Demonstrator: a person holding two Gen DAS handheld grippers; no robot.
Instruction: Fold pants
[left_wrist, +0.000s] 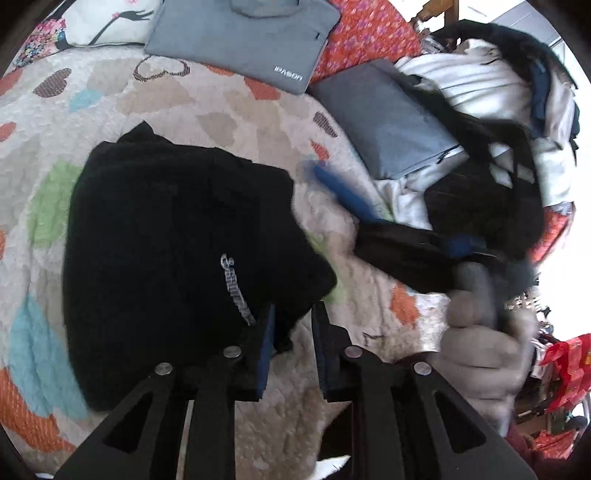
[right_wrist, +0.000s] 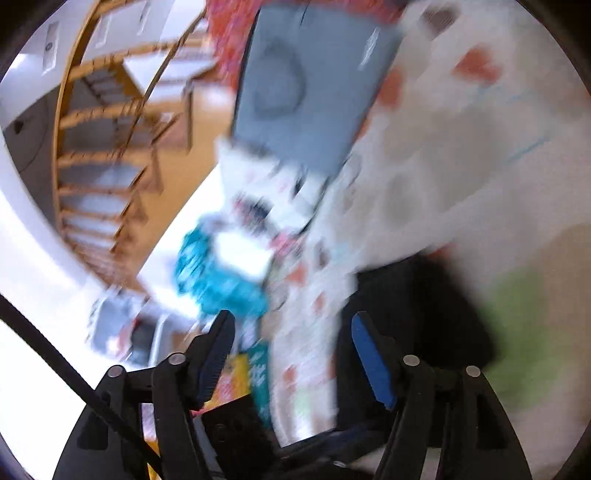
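Your left gripper (left_wrist: 291, 347) sat spread at the pants' (left_wrist: 177, 251) near edge, gripping nothing. Those pants lay folded on the quilt (left_wrist: 221, 110). Your right gripper (right_wrist: 291, 354), fingers apart and empty, swung blurred. Folding looked nearly finished; next, probably one tidy pinch.

One black folded pants (left_wrist: 177, 258) is counted on the quilt (left_wrist: 229, 110), along with two grey folded garments (left_wrist: 243, 37) (left_wrist: 388, 122) and two grippers (left_wrist: 291, 332) (right_wrist: 291, 354).
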